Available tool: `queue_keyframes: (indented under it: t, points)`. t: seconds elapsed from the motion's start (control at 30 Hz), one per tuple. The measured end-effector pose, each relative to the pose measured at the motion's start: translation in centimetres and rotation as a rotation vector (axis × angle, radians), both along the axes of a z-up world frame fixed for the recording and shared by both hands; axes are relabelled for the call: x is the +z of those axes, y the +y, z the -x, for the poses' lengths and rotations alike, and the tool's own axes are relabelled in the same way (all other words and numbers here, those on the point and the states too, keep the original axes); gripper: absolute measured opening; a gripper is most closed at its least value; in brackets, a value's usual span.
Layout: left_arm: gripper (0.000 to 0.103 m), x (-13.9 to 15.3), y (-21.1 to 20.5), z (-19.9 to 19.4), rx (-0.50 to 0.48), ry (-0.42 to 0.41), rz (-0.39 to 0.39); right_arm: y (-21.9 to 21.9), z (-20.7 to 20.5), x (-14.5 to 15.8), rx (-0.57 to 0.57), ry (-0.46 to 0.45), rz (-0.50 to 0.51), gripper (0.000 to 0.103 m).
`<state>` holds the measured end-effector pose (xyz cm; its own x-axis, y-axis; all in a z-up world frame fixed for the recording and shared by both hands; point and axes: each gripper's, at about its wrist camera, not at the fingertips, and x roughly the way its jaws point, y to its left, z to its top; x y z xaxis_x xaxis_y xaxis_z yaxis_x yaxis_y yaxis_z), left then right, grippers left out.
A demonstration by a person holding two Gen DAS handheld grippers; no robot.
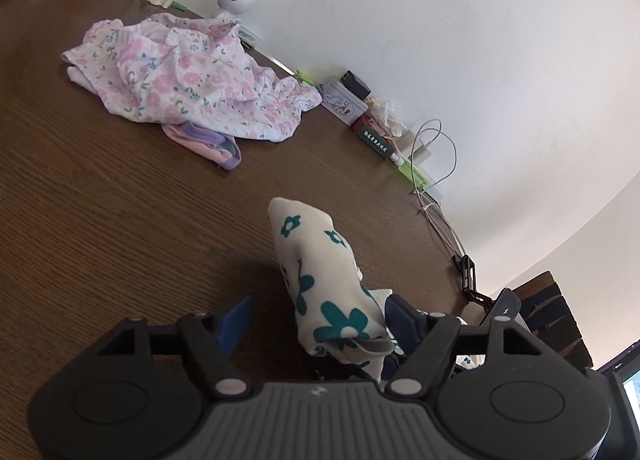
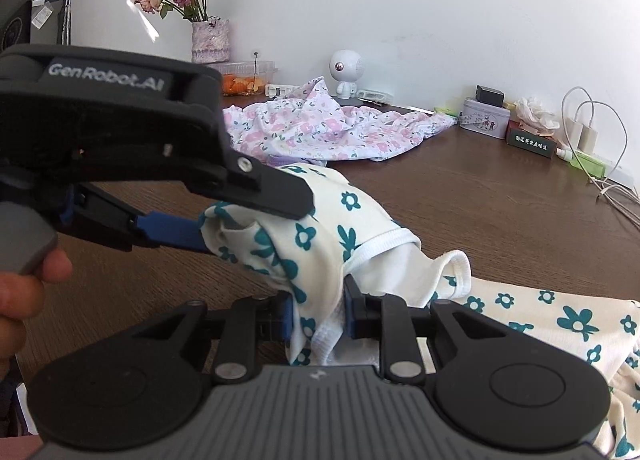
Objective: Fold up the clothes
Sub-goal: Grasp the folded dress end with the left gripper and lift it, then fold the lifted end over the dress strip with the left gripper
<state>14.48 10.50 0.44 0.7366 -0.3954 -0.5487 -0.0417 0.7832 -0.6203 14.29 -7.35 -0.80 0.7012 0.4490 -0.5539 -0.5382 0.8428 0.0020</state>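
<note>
— Where is the cream garment (image 2: 320, 236) with the teal flowers?

— Bunched between both tools, lifted off the brown tabletop (image 2: 500, 195). The right gripper (image 2: 318, 316) is clamped on a fold straight ahead of it. The left gripper (image 2: 256, 215) comes in from the side; one blue finger (image 2: 172, 230) runs into the cloth, but I can't tell whether it pinches or only props it.

— Which way does it run?

— Its long axis trails from the grippers toward the near right edge, where the rest lies flat.

— Room to work?

— Bare wood ahead. A pink flowered garment (image 1: 192, 79) lies crumpled near the far edge, with boxes (image 2: 486, 121) and cables (image 2: 600, 139) along the wall.
</note>
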Motion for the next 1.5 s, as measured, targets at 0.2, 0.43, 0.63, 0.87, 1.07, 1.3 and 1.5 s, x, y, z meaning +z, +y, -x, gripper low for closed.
queue_keyframes:
  t: [0.2, 0.43, 0.63, 0.87, 1.07, 1.3, 1.5]
  points:
    - [0.048, -1.2, -1.0, -1.1, 0.018, 0.015, 0.020, -0.2, -0.2, -0.1, 0.006, 0.002, -0.012, 0.022]
    - [0.029, -1.3, -0.6, -1.5, 0.039, 0.008, 0.022, -1.3, 1.2, 0.7, 0.090, 0.018, -0.069, 0.051]
    - [0.029, -0.4, -0.9, -1.3, 0.026, -0.035, -0.082, -5.6, 1.2, 2.9, 0.044, -0.003, -0.143, 0.052]
    - [0.029, 2.1, -1.5, -0.2, -0.036, -0.106, -0.280, -4.4, -2.6, 2.4, 0.097, 0.035, -0.032, 0.024]
    - [0.029, 3.0, -1.8, -0.1, -0.069, -0.126, -0.371, -0.9, -2.9, 0.4, 0.155, 0.037, 0.093, 0.014]
    - [0.029, 4.7, -5.5, 0.2, -0.186, -0.207, -0.618, -3.7, -2.4, 1.6, 0.106, 0.061, 0.004, 0.023]
    - [0.029, 5.3, -10.0, -0.1, -0.283, -0.259, -0.844, -7.1, -2.5, 1.2, 0.026, 0.094, 0.018, 0.026]
